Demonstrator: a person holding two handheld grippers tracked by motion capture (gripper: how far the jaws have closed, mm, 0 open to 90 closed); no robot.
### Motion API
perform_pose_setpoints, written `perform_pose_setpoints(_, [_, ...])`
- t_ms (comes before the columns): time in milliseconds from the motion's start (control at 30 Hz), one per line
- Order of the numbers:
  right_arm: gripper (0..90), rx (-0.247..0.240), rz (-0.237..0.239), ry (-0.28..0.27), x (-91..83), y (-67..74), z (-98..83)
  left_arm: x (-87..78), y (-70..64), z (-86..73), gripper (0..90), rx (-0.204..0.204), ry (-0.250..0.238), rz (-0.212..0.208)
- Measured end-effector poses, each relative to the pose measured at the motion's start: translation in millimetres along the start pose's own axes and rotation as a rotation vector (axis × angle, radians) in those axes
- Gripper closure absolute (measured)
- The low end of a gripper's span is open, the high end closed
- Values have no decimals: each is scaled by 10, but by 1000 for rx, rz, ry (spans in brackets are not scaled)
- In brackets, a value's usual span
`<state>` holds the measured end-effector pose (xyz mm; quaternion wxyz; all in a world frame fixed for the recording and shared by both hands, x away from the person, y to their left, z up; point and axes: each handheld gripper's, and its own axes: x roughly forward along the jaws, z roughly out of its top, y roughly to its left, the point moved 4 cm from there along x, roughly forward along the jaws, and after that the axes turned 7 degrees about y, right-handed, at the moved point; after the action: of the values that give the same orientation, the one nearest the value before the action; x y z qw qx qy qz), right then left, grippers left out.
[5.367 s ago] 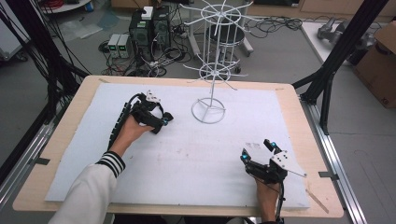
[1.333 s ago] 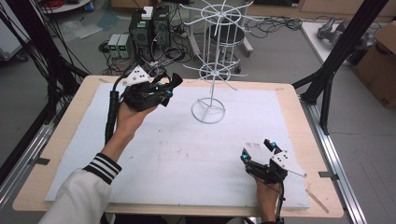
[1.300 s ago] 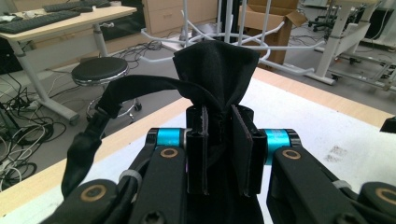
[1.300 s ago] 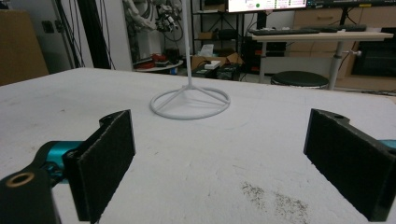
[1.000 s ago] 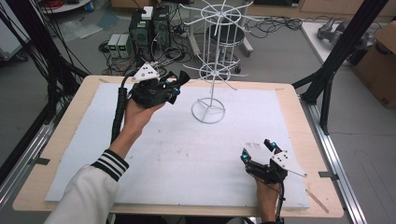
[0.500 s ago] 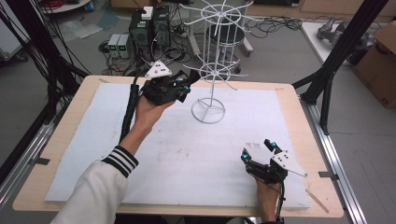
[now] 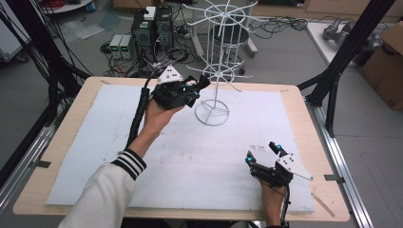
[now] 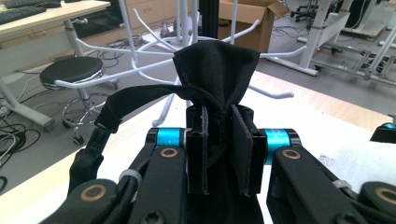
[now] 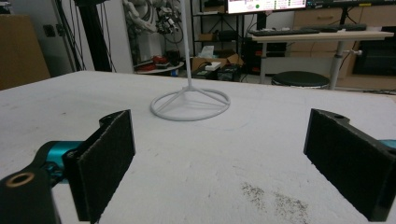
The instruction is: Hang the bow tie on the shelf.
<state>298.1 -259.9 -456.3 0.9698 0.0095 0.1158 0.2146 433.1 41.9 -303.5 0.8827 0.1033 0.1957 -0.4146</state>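
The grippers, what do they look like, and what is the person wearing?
Both are black. The left gripper and right gripper have teal rings by flat, dark padded jaws, grey three-cornered plates on top, and brass-coloured rivets. A black cable trails from the left one. The sleeve is white with black stripes.

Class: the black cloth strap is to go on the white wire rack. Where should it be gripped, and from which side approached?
As the left gripper does: from below, pinching the black cloth strap under its folded top, leaving a loop above the jaws to catch a white wire rack arm.
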Motion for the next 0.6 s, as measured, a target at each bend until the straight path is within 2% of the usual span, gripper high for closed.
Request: perform_pose_setpoints(600, [79, 7, 1, -3, -1, -6, 0, 218, -30, -133, 763, 18, 38, -20])
